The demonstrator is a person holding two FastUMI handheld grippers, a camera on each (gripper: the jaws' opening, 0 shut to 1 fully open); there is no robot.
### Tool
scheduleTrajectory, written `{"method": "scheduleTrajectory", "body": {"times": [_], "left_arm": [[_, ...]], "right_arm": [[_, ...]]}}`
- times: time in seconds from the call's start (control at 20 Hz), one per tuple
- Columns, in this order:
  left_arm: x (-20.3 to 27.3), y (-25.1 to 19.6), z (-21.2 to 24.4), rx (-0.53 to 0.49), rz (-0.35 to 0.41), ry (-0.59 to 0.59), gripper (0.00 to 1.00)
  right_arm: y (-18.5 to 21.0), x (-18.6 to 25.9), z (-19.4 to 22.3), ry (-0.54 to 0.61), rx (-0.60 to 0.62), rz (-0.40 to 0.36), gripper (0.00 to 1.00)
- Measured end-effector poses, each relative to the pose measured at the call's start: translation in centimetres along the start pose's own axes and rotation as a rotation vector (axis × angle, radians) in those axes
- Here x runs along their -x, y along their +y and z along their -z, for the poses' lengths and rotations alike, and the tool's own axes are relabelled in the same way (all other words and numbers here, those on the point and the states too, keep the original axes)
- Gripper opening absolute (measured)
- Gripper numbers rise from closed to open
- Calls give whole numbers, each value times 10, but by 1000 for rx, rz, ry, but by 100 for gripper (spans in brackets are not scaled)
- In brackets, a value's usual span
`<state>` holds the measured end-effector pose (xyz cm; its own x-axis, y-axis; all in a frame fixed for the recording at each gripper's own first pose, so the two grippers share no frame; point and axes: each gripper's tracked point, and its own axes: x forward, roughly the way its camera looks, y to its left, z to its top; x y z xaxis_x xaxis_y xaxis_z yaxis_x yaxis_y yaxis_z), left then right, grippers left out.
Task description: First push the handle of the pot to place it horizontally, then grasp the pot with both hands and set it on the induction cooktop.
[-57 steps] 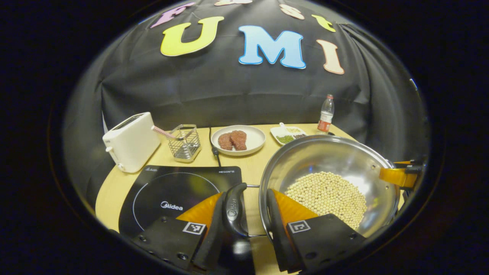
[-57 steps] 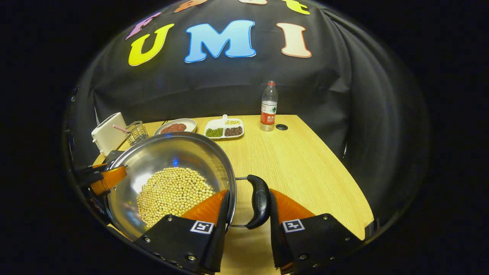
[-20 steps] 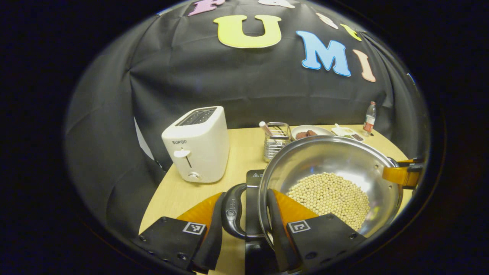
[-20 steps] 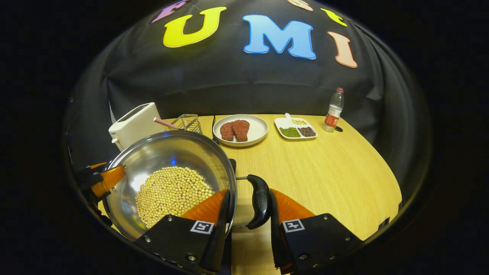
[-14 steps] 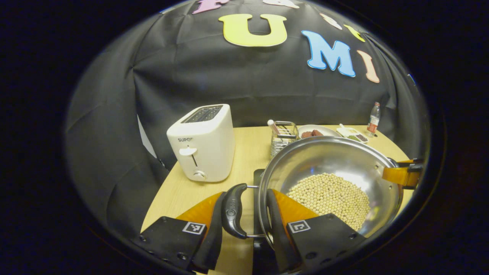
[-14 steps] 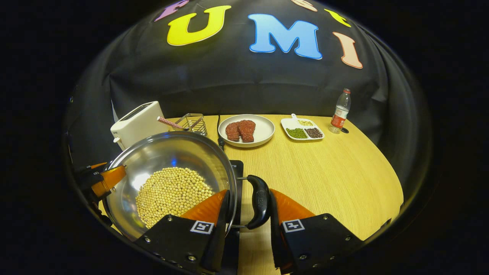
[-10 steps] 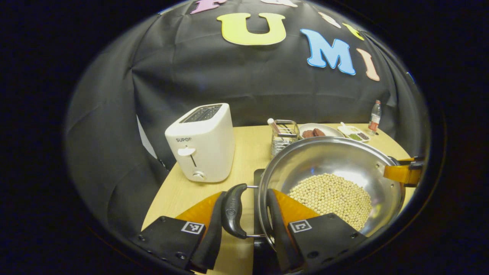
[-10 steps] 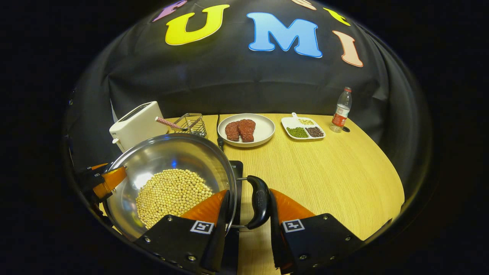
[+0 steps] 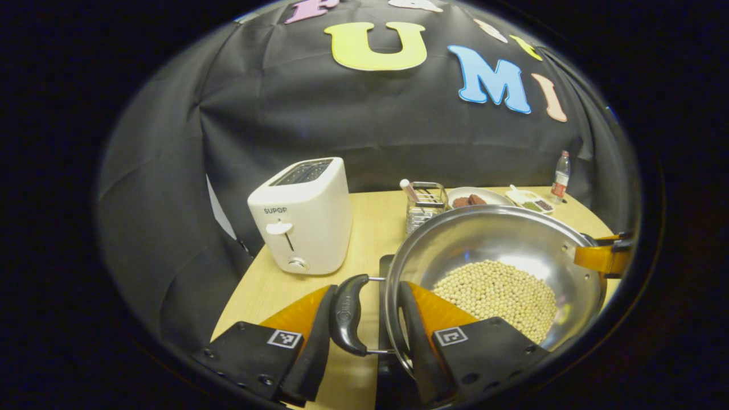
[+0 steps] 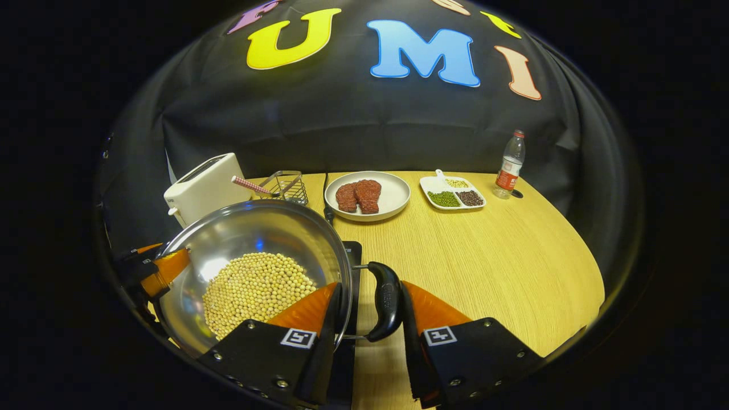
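A steel pot (image 9: 484, 239) holding soybeans (image 9: 501, 290) hangs between both grippers. My left gripper (image 9: 365, 290) is shut on the pot's left side: one finger lies outside the black handle (image 9: 345, 313), the other inside the rim. In the right gripper view the pot (image 10: 256, 228) sits at left, and my right gripper (image 10: 370, 287) is shut the same way on the other black handle (image 10: 387, 302). A strip of the black induction cooktop (image 9: 383, 267) shows under the pot, and its corner (image 10: 353, 253) shows beside the rim. Whether the pot's base touches the cooktop is hidden.
A white toaster (image 9: 302, 216) stands at the table's left, close to the pot, with a wire rack (image 9: 424, 202) behind the rim. Farther back are a plate of meat (image 10: 367, 196), a divided dish (image 10: 453, 193) and a bottle (image 10: 508, 165). The wooden table (image 10: 484, 256) stretches to the right.
Since 2.9 s ago both grippers carried the pot leftward, from beside the cooktop to over it. Over the last second it has barely shifted, sinking slightly.
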<state>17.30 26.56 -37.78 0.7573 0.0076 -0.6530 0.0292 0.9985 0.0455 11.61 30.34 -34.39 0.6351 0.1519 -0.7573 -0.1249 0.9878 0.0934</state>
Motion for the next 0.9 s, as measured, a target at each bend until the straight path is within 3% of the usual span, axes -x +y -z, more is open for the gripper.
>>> {"method": "scheduleTrajectory", "body": {"times": [0.05, 0.15, 0.2, 0.45, 0.7, 0.85, 0.9], "left_arm": [[2, 2, -4, 3, -24, -15, 72], [11, -1, -19, 2, -58, -71, 91], [17, -4, -30, -4, -72, -100, 100], [67, -48, -107, -29, -91, -289, 98], [123, -129, -173, 18, -41, -437, 97], [156, -184, -197, 19, -8, -502, 100], [167, -202, -202, 13, 2, -517, 97]], "right_arm": [[1, 1, -3, -15, 15, -13, 57], [-7, 7, -17, -82, 52, -6, 72], [-15, 17, -31, -126, 66, 3, 100], [-62, 59, -84, -314, 124, 18, 97], [-130, 121, -127, -467, 131, 38, 97], [-174, 154, -135, -517, 120, 48, 97], [-187, 165, -136, -527, 115, 46, 97]]}}
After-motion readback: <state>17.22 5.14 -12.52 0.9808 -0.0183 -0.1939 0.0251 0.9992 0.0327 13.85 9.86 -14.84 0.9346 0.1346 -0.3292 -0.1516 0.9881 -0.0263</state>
